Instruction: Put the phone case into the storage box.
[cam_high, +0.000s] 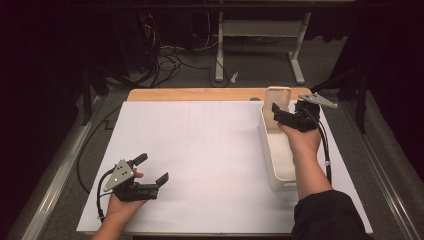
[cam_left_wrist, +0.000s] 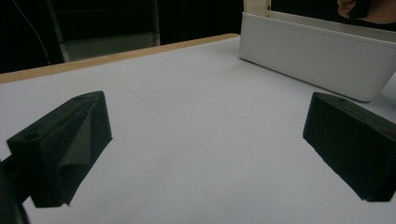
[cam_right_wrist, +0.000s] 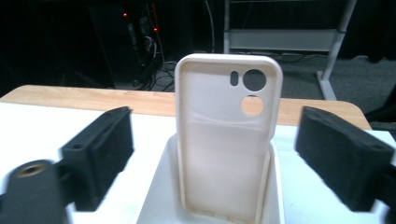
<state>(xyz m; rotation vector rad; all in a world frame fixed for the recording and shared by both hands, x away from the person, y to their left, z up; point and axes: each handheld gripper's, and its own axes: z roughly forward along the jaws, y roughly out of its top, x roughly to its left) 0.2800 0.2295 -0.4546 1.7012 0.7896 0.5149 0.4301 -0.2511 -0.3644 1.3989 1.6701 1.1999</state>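
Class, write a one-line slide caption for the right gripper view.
Open right tongs face a cream phone case standing upright in a white bin.

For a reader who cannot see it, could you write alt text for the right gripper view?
A cream phone case stands upright at the far end of a white tray, its inner side and camera cutouts facing the camera. The open right gripper has one black jaw on each side of it, not touching. Behind lie a wooden table edge and a dark room.

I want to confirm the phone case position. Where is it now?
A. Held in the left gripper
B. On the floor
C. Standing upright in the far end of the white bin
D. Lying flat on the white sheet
C: the phone case stands upright inside the white bin, at its far end, between the open jaws of the right gripper, untouched.
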